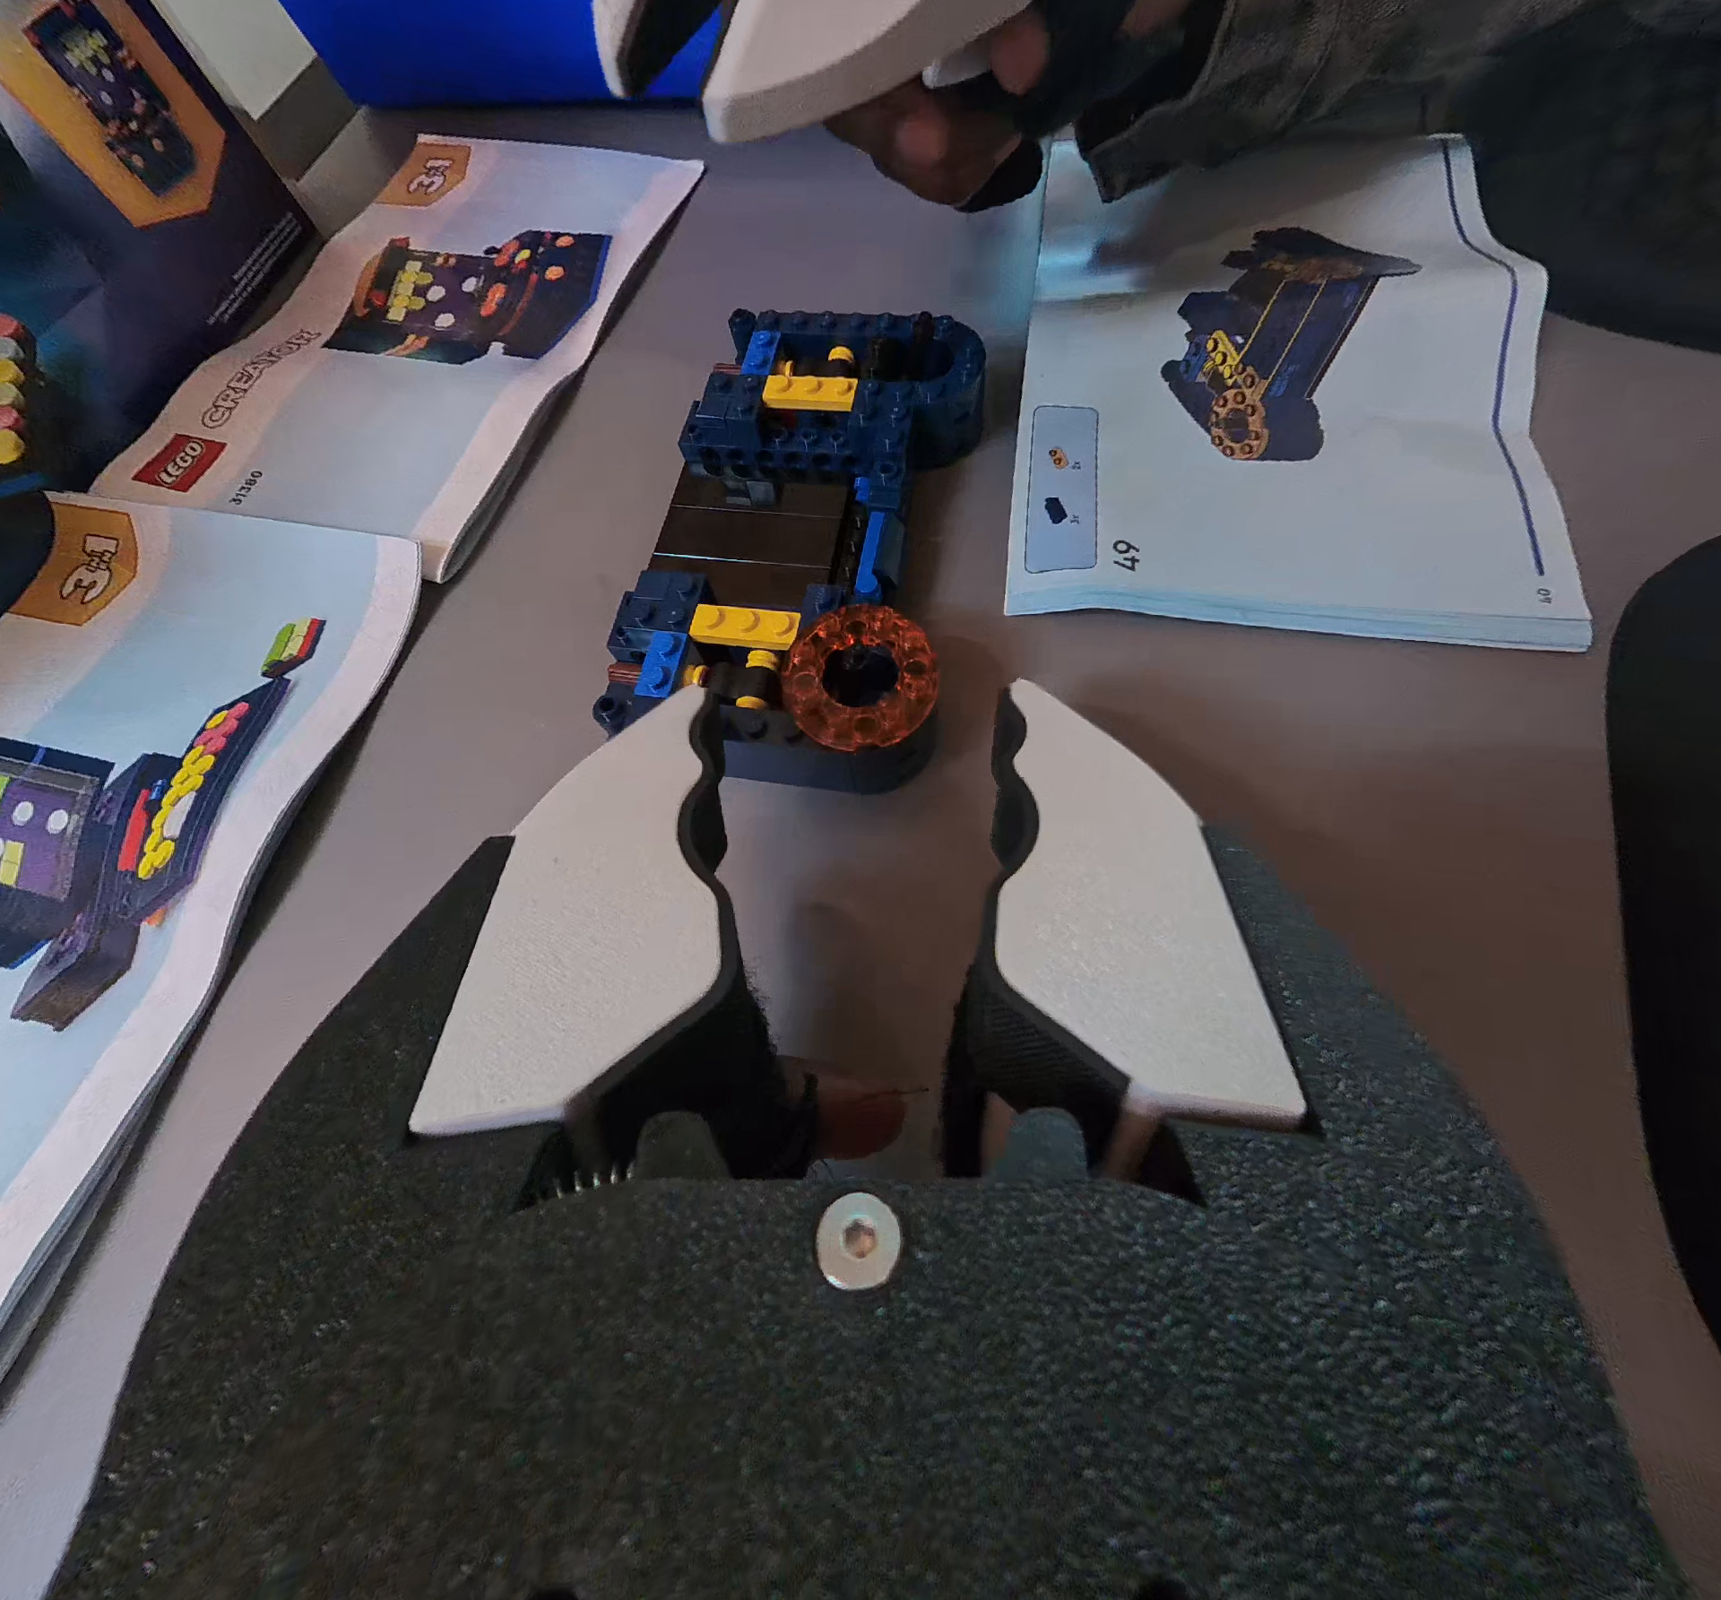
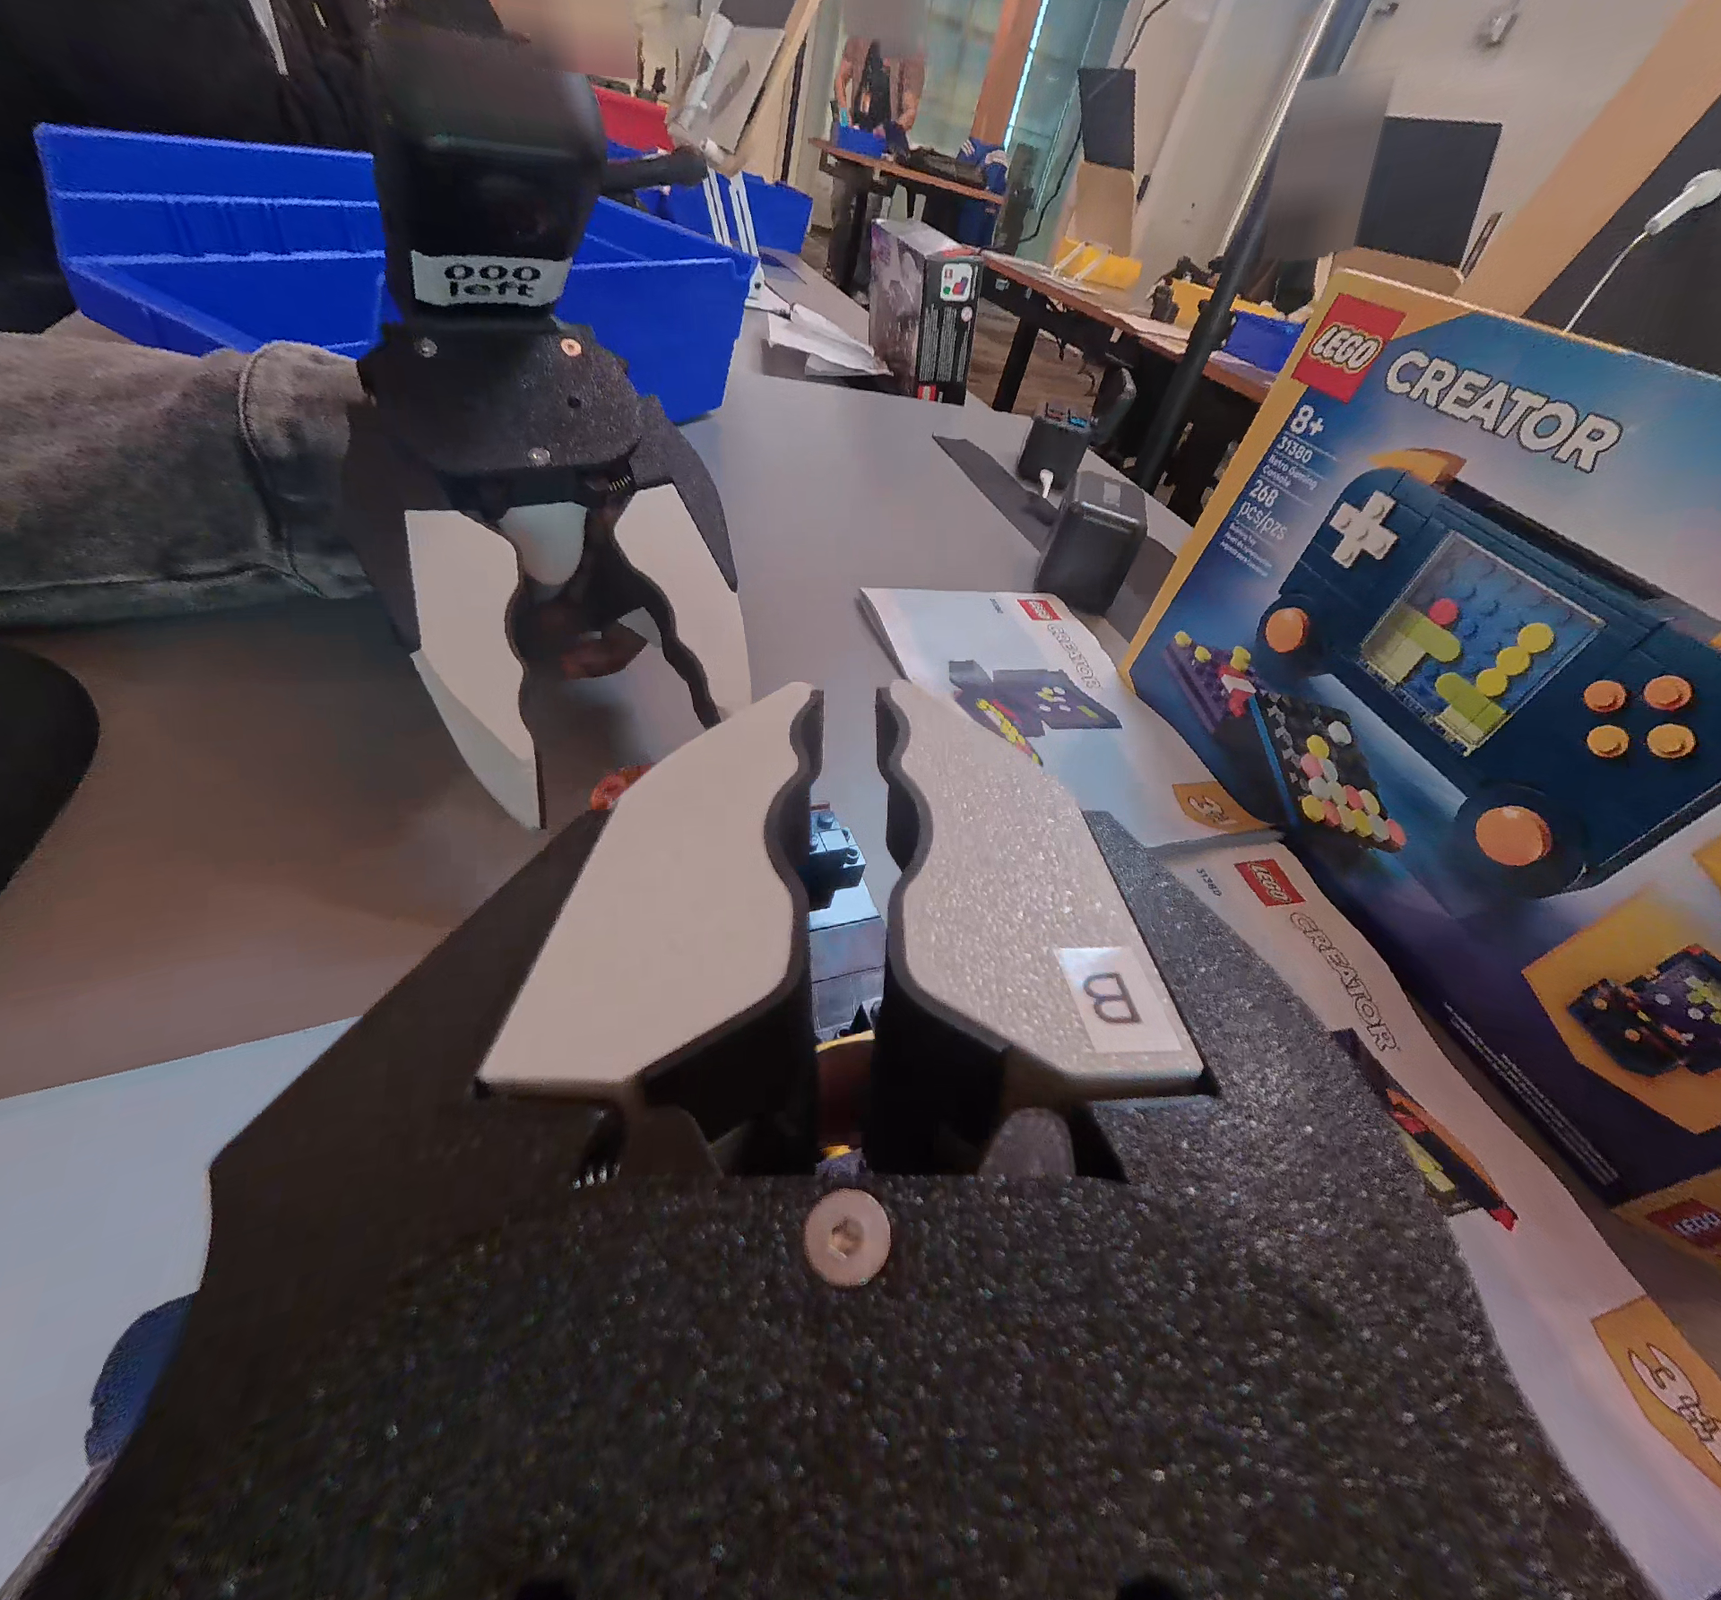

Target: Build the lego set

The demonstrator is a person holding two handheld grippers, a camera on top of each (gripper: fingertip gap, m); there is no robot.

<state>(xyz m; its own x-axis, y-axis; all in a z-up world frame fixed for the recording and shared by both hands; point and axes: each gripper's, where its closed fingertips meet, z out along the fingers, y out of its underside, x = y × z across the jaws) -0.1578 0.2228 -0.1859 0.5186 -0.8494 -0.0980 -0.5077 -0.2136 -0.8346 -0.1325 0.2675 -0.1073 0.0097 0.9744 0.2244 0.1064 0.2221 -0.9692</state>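
Observation:
A dark blue brick model (image 1: pixel 792 531) with yellow plates lies on the grey table (image 1: pixel 1211 810). A clear orange ring piece (image 1: pixel 859 678) sits on its near end. My left gripper (image 1: pixel 857 708) is open and empty, its fingertips on either side of that end and apart from the ring. In the right wrist view the left gripper (image 2: pixel 624 764) points down over the ring (image 2: pixel 615 787). My right gripper (image 2: pixel 847 698) hovers above the model (image 2: pixel 833 847), its fingers slightly apart with nothing between them. It shows in the left wrist view (image 1: pixel 680 102) above the model's far end, held by a gloved hand.
An open instruction booklet (image 1: pixel 1304 400) lies right of the model, two closed booklets (image 1: pixel 400 363) (image 1: pixel 168 764) left of it. A brick-set box (image 2: pixel 1443 671) stands behind these. A blue bin (image 2: pixel 233 251) stands at the back. A dark rounded object (image 1: pixel 1667 810) is at the right edge. Some 10 cm of space lies between my two pairs of fingers.

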